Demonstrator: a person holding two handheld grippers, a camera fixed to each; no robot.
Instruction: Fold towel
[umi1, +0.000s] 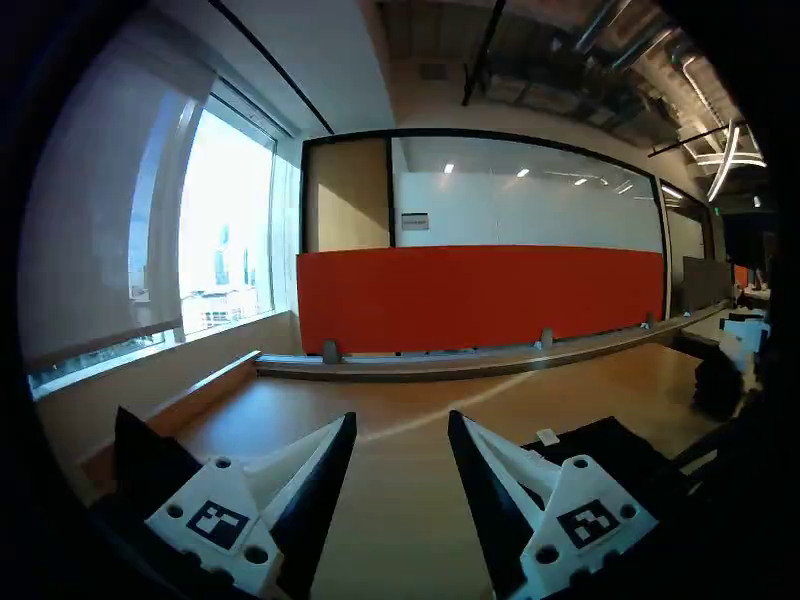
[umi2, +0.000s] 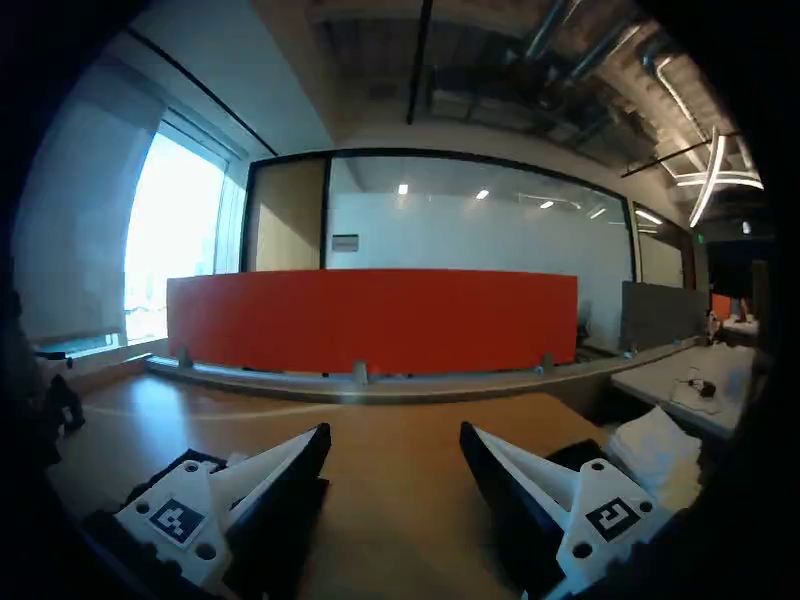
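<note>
As folding has not begun, left gripper (umi1: 401, 415) and right gripper (umi2: 394, 428) hover over the desk (umi1: 560, 385), jaws apart, ready to grasp.

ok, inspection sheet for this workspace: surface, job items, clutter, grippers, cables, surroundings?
Surface: wooden tabletop, bare ahead of both grippers' fingers.
Job's things: white folded cloth pile, right of the right gripper's fingers, likely towels; not gripped.
Clutter: black object behind one finger in the left gripper view; cannot tell what it is.
Grippers: left gripper open, holding nothing; right gripper open, holding nothing.
Cables: dark cable on the neighbouring pale desk.
Surroundings: orange partition along the table's far edge, window, glass wall, exposed ceiling pipes.
</note>
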